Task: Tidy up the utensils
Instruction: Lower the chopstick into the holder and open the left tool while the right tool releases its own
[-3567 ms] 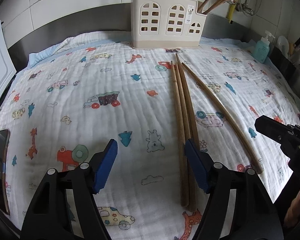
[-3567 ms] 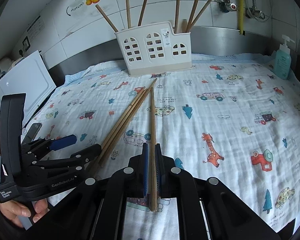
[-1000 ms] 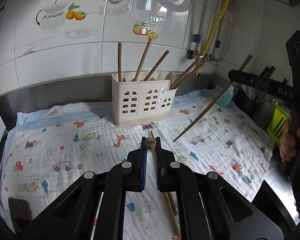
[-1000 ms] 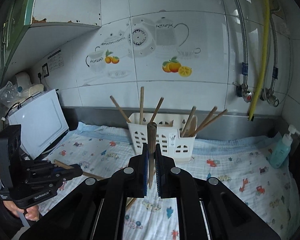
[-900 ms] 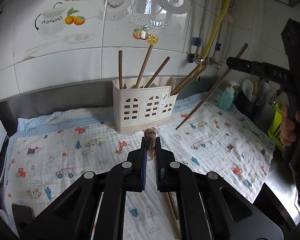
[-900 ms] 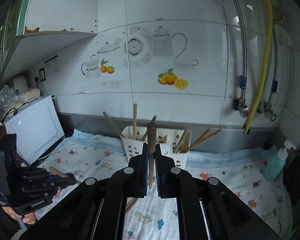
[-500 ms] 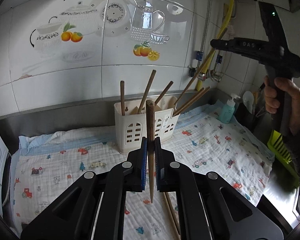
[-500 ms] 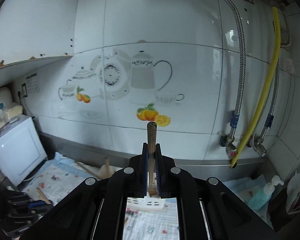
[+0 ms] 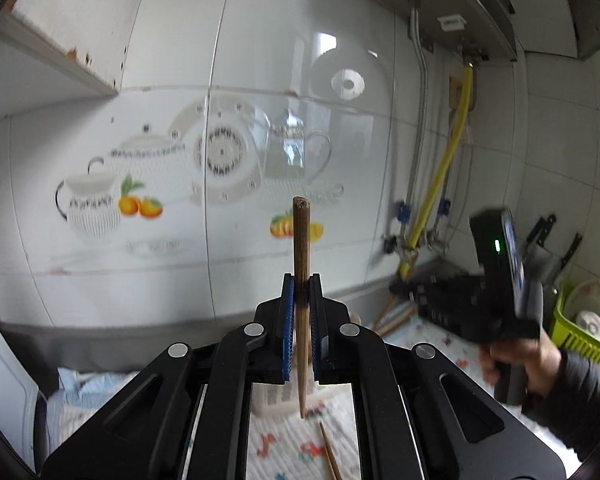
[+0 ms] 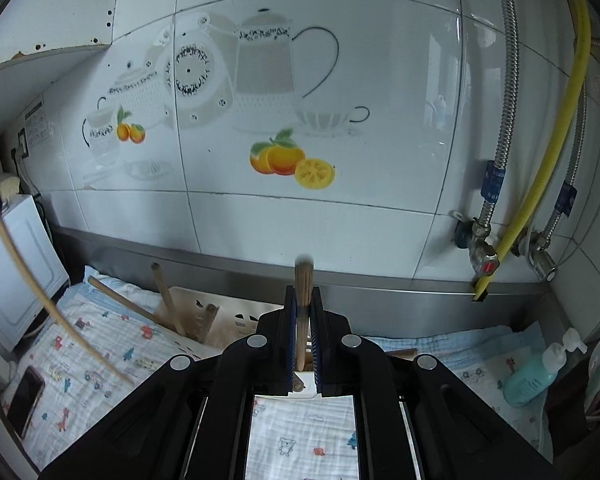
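My left gripper (image 9: 301, 308) is shut on a wooden chopstick (image 9: 301, 248) held upright, high above the cloth. Its tip hangs over the white utensil holder (image 9: 278, 402), mostly hidden behind the jaws. Another chopstick (image 9: 329, 458) lies on the cloth below. My right gripper (image 10: 303, 312) is shut on a second chopstick (image 10: 303, 280), upright, its lower end at the rim of the white holder (image 10: 228, 314). Other chopsticks (image 10: 166, 300) stand in the holder. The right gripper also shows in the left wrist view (image 9: 408, 290), blurred.
A printed cloth (image 10: 100, 344) covers the counter. A phone (image 10: 25, 398) lies at its left edge. A teal soap bottle (image 10: 534, 374) stands at the right. Pipes and a yellow hose (image 10: 540, 140) run down the tiled wall. A green dish rack (image 9: 584, 320) is at far right.
Both grippers lifted chopsticks off the cloth and rose. In the last half second the right gripper dropped toward the holder; the left view tilted up toward the wall.
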Tool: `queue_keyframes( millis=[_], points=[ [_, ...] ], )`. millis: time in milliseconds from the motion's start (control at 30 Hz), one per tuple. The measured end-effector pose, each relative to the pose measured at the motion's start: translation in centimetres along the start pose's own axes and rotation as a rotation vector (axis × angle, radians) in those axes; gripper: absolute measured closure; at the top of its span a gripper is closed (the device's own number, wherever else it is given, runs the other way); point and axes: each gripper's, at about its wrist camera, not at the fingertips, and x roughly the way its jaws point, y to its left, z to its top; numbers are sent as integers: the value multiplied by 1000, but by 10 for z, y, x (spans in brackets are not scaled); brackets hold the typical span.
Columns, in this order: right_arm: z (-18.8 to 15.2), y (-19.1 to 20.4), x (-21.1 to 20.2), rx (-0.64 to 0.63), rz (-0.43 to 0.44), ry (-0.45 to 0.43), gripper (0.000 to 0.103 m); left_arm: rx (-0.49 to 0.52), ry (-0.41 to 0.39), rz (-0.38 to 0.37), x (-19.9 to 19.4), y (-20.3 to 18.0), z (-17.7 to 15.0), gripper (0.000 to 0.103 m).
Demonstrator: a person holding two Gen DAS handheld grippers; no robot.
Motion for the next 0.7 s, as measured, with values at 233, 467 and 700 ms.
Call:
queue_keyframes(
  millis=[233,467,700],
  points=[
    [-3,-8,-7,-3,-4,-18,86,20,-51,81,26,0,34,97],
    [-15,-10,-32,-24,-3,-69,76,-17,-54,120,57,13,36,97],
    [-36,-4,-50,-22,40,-91,72,-56,0,117,86,21,15,97]
  ],
)
